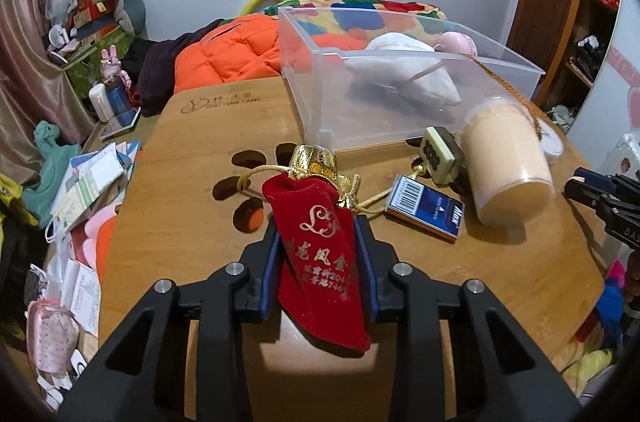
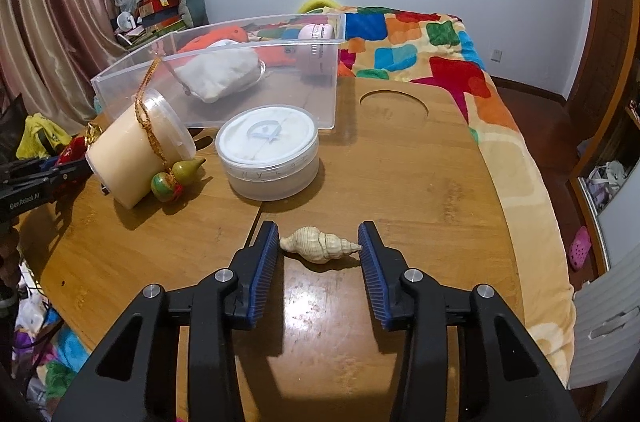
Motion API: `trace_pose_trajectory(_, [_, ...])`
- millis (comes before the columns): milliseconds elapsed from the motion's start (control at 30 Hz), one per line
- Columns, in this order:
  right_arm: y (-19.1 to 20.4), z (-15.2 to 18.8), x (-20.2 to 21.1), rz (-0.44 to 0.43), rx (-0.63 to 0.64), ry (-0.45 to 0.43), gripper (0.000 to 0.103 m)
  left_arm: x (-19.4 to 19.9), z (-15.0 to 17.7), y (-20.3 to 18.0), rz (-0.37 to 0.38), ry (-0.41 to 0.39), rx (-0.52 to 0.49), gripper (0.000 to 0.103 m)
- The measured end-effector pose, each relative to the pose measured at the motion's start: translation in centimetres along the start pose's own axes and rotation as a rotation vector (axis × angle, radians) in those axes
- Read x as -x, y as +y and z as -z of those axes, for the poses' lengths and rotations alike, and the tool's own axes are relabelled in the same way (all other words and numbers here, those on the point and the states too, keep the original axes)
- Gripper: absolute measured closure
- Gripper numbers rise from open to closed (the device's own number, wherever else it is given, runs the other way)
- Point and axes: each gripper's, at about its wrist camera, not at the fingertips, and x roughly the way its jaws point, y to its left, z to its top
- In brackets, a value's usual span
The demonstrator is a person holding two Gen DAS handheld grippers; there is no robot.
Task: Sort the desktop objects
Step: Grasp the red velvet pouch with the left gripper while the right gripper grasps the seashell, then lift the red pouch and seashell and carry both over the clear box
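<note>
My left gripper (image 1: 317, 234) is shut on a red velvet pouch (image 1: 320, 254) with gold trim, held over the wooden table (image 1: 192, 222). My right gripper (image 2: 319, 236) is open, its fingers on either side of a cream spiral seashell (image 2: 318, 245) lying on the table; the right pad touches the shell's tip. A clear plastic bin (image 1: 384, 78) stands at the back and holds a white pouch (image 1: 404, 78) and a pink round item (image 1: 458, 44). It also shows in the right wrist view (image 2: 224, 78).
A cream jar (image 1: 506, 166) lies on its side with a gold chain across it. A mahjong-tile keychain (image 1: 440, 154) and a blue card (image 1: 426, 208) lie beside it. A round lidded tub (image 2: 268, 150) and wooden gourds (image 2: 176, 178) stand near the bin. A bed lies behind the table.
</note>
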Motion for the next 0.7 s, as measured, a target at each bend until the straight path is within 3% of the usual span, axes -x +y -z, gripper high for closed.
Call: trace_pose_trajectory(700, [0.6, -1.7, 4.3, -0.038, 0.018, -0.09, 0.065, 5.0, -0.4, -0.4, 0.02, -0.097, 0.02, 0.072])
